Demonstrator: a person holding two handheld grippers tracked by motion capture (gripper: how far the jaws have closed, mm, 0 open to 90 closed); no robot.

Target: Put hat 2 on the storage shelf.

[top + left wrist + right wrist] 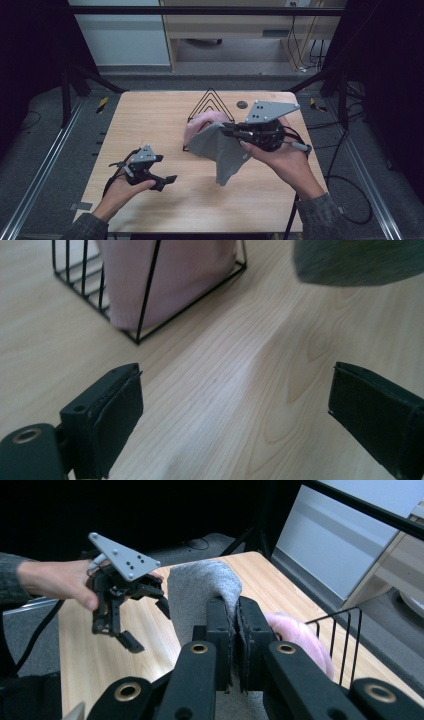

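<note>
The right hand-held gripper [235,630] pinches the grey cloth [200,592] beside a pink cloth [300,637].

In the left gripper view the top edge cuts off the wire rack [145,300], the pink cloth [170,275] inside it and the blurred grey cloth [360,262]. In the high view the grey cloth [220,147] hides the pink cloth's [202,122] lower half. In the right gripper view the fingers [220,630] cover the pinched fold.
</note>
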